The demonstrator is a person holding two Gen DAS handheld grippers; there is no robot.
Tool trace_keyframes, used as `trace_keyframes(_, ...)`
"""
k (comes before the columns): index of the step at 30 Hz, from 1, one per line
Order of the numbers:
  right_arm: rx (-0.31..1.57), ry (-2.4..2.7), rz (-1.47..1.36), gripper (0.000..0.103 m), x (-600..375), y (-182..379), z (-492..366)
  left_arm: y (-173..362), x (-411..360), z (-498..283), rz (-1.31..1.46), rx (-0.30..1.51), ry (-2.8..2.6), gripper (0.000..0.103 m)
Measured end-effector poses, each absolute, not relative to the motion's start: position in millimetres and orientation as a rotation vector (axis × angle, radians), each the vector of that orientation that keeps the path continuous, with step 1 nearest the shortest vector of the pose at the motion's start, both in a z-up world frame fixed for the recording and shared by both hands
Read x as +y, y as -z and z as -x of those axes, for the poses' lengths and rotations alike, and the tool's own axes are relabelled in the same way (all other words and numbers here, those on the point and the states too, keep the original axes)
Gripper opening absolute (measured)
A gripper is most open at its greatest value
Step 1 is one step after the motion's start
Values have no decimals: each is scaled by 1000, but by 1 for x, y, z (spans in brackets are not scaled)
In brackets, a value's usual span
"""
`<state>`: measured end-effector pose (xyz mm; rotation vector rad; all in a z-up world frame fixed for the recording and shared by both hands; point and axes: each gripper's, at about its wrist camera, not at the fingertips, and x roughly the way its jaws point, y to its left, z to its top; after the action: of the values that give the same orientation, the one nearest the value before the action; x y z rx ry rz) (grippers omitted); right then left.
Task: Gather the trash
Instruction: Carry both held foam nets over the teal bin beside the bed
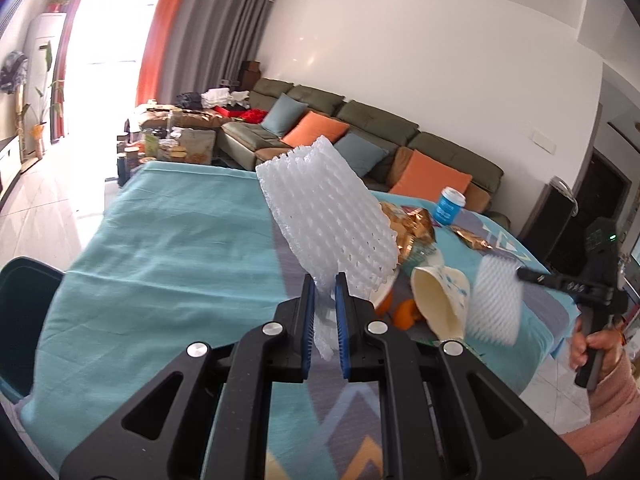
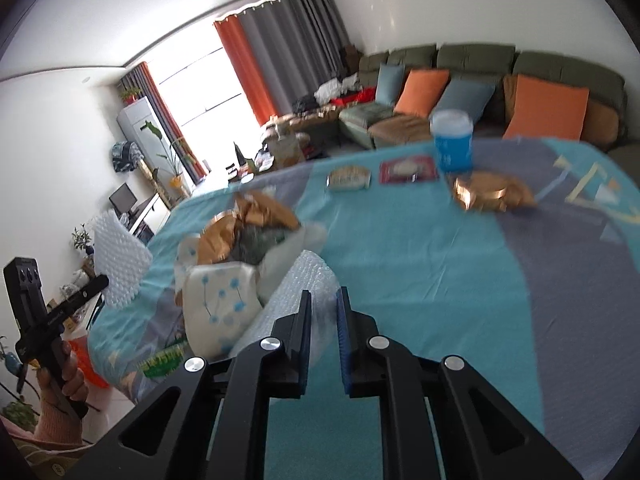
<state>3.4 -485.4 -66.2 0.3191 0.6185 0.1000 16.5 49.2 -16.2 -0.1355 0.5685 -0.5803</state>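
Foam net (image 1: 328, 216) in left gripper (image 1: 325, 284)

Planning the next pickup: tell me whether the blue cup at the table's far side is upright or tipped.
Upright. The blue cup stands on its base on the tablecloth, white lid on top, in both views.

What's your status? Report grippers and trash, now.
Left gripper shut on white foam net, lifted off the table. Right gripper shut on second foam net. Wrappers, blue cup not yet collected. Nothing in the way.
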Motion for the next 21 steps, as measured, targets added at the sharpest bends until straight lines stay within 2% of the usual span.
trace_keyframes(10,425,-251,-260,11,-443,1,-23,-1,101,-6,158,524,456,11)
trace_keyframes(21,519,-595,-233,11,-307,9,-125,-8,182,7,196,520,242,11)
